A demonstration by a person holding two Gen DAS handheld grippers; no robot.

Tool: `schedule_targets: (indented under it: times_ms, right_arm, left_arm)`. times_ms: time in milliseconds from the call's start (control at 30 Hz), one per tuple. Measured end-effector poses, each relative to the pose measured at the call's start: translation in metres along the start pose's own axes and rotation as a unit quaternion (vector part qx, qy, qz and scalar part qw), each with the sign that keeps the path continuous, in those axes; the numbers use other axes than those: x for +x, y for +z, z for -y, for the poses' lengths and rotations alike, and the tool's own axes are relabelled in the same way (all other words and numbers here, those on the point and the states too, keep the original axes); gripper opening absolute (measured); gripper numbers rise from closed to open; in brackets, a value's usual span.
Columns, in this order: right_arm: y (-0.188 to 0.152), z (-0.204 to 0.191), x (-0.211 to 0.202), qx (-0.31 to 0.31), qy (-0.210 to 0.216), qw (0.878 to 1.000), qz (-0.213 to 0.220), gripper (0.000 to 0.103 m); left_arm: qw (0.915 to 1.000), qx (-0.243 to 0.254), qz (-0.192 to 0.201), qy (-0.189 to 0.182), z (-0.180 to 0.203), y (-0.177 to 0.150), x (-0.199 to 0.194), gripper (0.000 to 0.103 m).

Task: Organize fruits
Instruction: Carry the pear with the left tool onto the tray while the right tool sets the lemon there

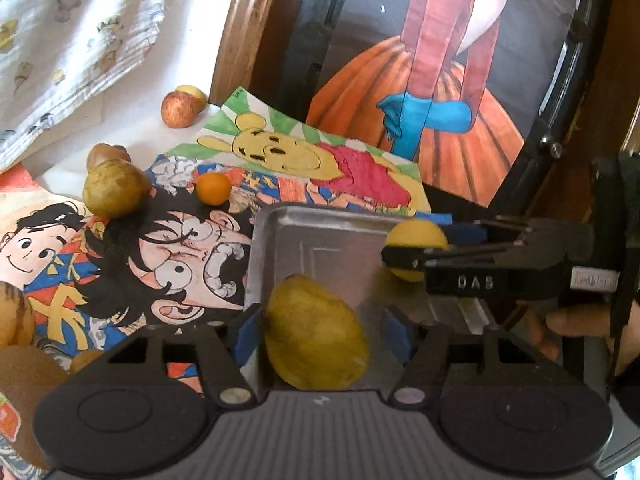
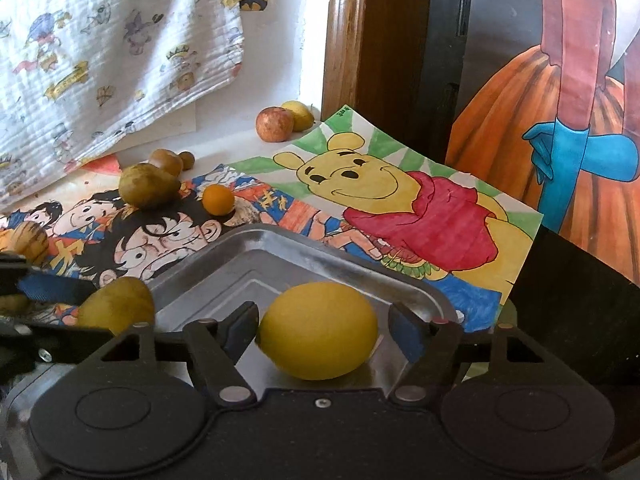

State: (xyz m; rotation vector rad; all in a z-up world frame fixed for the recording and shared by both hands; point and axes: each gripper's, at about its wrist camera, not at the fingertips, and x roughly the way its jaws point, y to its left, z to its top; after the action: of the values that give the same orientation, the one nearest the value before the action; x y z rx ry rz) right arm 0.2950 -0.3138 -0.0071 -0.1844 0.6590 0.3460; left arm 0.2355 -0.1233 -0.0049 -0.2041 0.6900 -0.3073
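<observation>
A metal tray lies on cartoon drawings. My left gripper is open, with a yellow-green pear between its fingers, over the tray's near edge. My right gripper is open around a yellow lemon that rests in the tray. In the left wrist view the right gripper reaches in from the right with the lemon between its fingers. The pear also shows in the right wrist view beside the left gripper's fingers.
On the drawings lie a small orange, a green-brown pear, a red apple with a yellow fruit behind it, and brown fruits at the left. A printed cloth hangs behind. A large painting leans at the right.
</observation>
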Motion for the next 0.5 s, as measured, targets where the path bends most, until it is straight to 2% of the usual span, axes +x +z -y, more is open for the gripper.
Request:
schedule_targets:
  times_ms: [300, 500]
  right_arm:
    - [-0.003, -0.005, -0.031, 0.02, 0.009, 1.0, 0.013, 0.085]
    - [-0.009, -0.018, -0.071, 0.032, 0.015, 0.999, 0.031, 0.095]
  left_arm:
    - [0.9987, -0.032, 0.038, 0.005, -0.003, -0.003, -0.049, 0.086]
    - [0.9947, -0.063, 0.073, 0.036, -0.01, -0.008, -0.09, 0.1]
